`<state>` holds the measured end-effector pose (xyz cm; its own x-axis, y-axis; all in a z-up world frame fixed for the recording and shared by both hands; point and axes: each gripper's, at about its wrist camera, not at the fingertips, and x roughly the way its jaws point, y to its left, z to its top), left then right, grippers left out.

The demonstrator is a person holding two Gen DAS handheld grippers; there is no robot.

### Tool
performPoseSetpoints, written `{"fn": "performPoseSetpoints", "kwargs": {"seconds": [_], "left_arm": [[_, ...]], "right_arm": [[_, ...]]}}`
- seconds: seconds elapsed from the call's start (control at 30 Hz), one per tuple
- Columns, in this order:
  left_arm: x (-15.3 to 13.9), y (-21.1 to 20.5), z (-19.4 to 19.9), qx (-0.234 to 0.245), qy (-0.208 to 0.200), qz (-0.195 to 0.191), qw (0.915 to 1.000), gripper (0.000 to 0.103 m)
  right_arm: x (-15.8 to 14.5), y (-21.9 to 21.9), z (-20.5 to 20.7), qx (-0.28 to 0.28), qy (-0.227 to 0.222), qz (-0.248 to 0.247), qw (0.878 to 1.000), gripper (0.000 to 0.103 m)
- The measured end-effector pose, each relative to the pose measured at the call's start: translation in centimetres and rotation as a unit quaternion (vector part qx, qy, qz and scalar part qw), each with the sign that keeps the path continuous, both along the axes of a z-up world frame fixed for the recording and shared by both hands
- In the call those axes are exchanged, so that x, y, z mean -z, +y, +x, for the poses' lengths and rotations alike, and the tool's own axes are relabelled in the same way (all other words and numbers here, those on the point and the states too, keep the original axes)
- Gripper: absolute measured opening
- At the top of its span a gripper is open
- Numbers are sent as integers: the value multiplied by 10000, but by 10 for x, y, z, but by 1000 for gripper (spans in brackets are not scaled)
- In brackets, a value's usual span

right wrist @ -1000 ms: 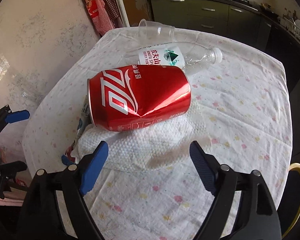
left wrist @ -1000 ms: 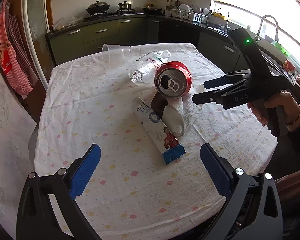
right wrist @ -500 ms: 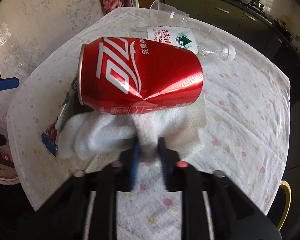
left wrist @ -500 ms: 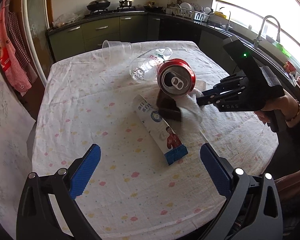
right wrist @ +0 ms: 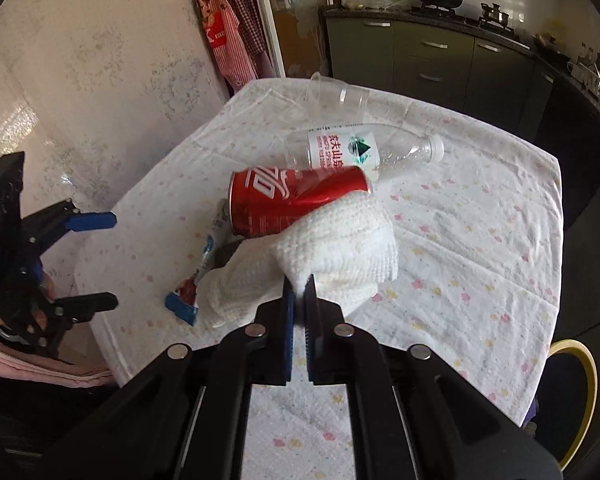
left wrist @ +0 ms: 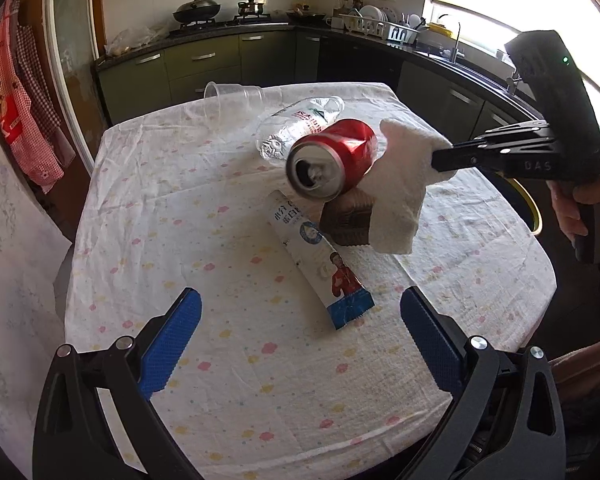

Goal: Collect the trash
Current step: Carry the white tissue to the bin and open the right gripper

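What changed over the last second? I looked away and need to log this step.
The right gripper closed on the white paper towel and lifted it off the table. The red can resting on the towel tipped toward the left gripper, which stayed open and still. The snack wrapper, water bottle and plastic cup did not move.

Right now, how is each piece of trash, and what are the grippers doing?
Paper towel: pinched, lifted.
Red soda can: dented, tipping off the towel.
Water bottle: capped, lying down.
Plastic cup: lying down.
Snack wrapper: flat.
Right gripper: shut.
Left gripper: open, empty.
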<state>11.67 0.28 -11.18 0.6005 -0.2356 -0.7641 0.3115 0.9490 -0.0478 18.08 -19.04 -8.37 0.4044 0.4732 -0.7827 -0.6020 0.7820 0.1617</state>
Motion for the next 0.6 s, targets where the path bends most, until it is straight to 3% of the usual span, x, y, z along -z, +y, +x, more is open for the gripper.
{"fn": "performPoseSetpoints", "kwargs": {"seconds": [0.6], "left_arm": [[-6,-11,-4,108,-73,91,9999,98]], "right_arm": [[-72,-59,-19,520,-77,1307,9900,4]]}}
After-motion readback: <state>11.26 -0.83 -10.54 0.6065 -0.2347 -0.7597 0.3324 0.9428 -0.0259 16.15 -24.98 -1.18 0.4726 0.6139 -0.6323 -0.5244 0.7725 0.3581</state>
